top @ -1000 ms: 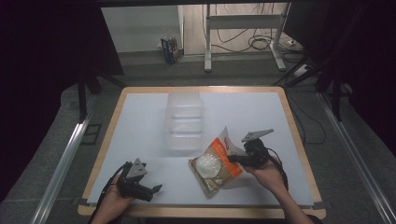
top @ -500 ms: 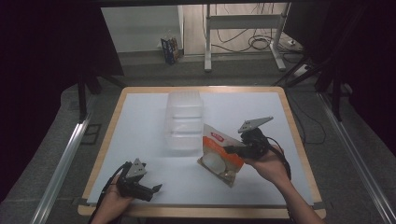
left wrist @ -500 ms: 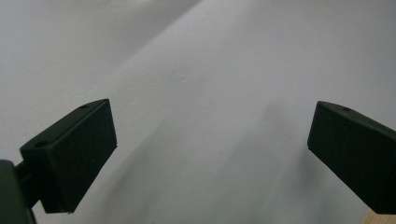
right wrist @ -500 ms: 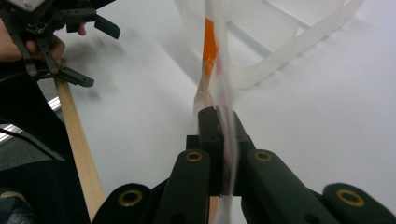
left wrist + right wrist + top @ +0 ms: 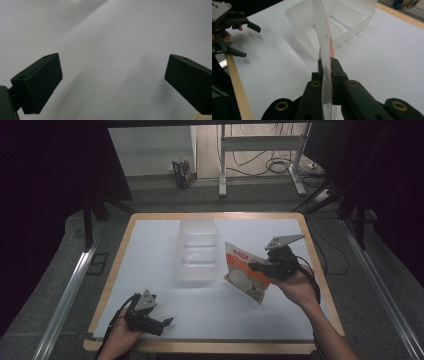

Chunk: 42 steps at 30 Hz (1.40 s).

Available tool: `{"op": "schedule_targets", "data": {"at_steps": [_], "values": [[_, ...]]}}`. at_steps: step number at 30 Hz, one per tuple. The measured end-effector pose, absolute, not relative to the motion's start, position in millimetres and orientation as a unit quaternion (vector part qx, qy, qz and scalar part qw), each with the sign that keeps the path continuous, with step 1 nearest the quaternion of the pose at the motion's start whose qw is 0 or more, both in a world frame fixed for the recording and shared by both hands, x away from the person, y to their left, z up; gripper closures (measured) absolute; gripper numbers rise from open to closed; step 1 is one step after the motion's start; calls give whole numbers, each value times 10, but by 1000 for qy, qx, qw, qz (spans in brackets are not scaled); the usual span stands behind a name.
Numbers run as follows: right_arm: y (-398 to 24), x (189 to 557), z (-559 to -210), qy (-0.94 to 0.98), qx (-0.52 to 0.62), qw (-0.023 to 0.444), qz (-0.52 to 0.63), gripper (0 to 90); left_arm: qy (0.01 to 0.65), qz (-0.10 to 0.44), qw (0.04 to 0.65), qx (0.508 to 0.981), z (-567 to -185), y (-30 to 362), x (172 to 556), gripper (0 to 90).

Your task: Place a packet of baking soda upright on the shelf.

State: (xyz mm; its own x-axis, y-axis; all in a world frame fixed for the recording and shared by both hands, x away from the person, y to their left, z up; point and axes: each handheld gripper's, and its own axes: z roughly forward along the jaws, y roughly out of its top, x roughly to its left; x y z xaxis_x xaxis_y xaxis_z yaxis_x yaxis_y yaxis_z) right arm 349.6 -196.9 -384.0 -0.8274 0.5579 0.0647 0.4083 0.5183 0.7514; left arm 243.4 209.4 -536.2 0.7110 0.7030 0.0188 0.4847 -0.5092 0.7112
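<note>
The right tongs point(image 5: 256, 267) are held above the right half of the desk point(image 5: 150, 245) in the high view, and their jaws are clamped on the edge of an orange and white bag point(image 5: 243, 271). The bag hangs tilted in the air, just to the right of a clear plastic container point(image 5: 197, 251) that stands near the middle of the white desk top. The right hand point(image 5: 296, 285) holds the tongs from below, and a grey three-cornered plate sits on top of them. The left tongs point(image 5: 162, 324) are low at the near left edge of the desk, held by the left hand point(image 5: 120, 334), well apart from the bag and the container.

In the left gripper view, the two black jaws stand wide apart with nothing between them, and below them is the bare white desk point(image 5: 112, 37).

In the right gripper view, the jaws of the right tongs point(image 5: 327, 67) are pressed together on the bag point(image 5: 322, 37), which is seen edge-on as a thin pale sheet with an orange side. Behind the bag stands the clear container point(image 5: 332, 22), open at the top. At the far left, the left tongs point(image 5: 249, 37) are near the wooden rim of the desk.
</note>
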Motion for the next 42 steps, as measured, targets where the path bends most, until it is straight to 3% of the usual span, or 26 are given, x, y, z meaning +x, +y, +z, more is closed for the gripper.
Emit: {"op": "schedule_targets", "data": {"at_steps": [14,27,42], "values": [[-1917,3874,-3574,853,283,117,422,893,351,153,353,854,-5365,2104,2431,11],[-1608,4277,-3405,849,277,131,430,892,350,153,352,855,-5366,2103,2426,11],[-1172,4752,-3476,857,262,124,425,893,348,152,353,855,-5367,2105,2425,11]]}}
